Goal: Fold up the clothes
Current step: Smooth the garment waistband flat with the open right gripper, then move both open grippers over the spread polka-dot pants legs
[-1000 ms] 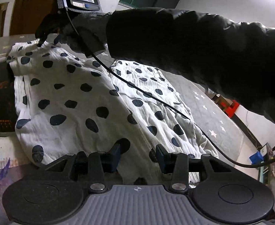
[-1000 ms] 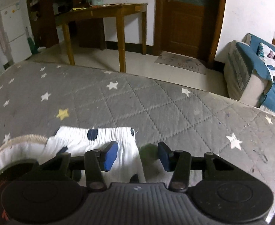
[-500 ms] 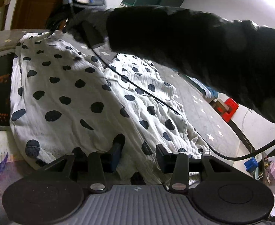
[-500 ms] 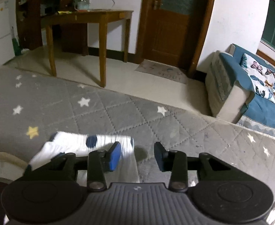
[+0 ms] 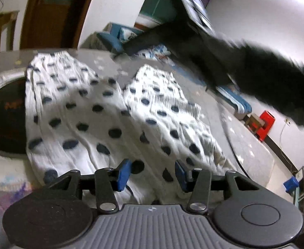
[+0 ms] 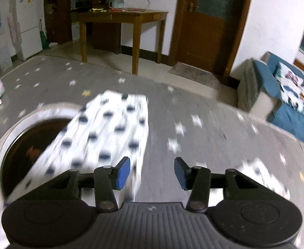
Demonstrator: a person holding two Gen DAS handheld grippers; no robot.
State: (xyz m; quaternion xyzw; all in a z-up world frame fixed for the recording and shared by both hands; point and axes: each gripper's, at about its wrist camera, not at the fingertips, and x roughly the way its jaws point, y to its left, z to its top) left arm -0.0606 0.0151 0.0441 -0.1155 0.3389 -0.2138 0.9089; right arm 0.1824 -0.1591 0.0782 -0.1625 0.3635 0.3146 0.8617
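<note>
On the starred grey mat [image 6: 214, 145], both the left gripper [image 5: 152, 174] and right gripper [image 6: 152, 173] are opening, holding nothing, so the polka-dot trousers [image 5: 102, 116] lie flat for folding.

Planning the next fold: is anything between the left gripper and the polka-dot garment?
Nothing visible. The left gripper, jaws opening, sits right over the near edge of the polka-dot garment. The person's dark sleeve crosses higher up, beyond it.

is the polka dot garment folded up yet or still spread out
Mostly spread out. The polka dot garment lies flat across the grey star mat, its two legs splayed apart; no neat folded stack shows.
</note>
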